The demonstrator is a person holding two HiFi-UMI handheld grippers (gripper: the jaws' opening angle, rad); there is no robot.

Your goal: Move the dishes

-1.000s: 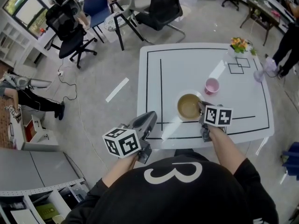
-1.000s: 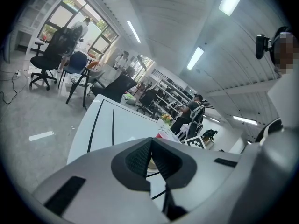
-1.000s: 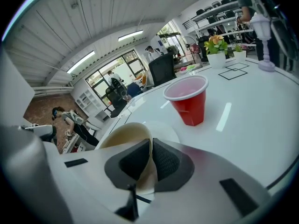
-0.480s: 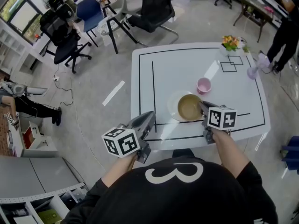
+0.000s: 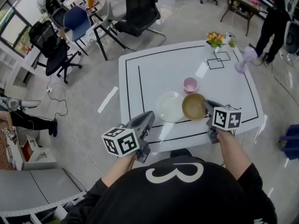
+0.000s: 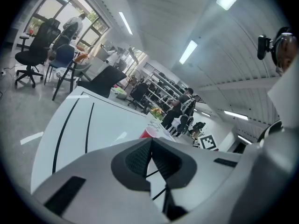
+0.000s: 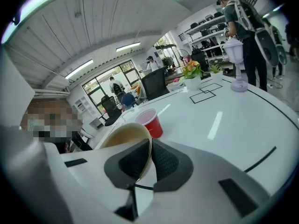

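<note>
A tan bowl [image 5: 194,106] hangs just above the white table [image 5: 154,73], its near rim pinched by my right gripper [image 5: 207,107], which is shut on it; the rim [image 7: 147,154] shows between the jaws in the right gripper view. A white plate [image 5: 170,107] lies bare on the table to the bowl's left. A small pink cup [image 5: 190,84], red in the right gripper view [image 7: 149,122], stands just beyond them. My left gripper [image 5: 147,119] is shut with nothing in it, held off the table's near left corner.
A flower pot [image 5: 215,39] and a small lilac fan [image 5: 243,59] stand at the table's far right. Black lines are taped on the tabletop. Office chairs [image 5: 135,13] sit beyond the table. A person [image 5: 273,20] stands at the far right.
The bowl has been lifted off the white plate and carried to the right in my right gripper, leaving the plate uncovered. The head camera has shifted. The left gripper stayed put.
</note>
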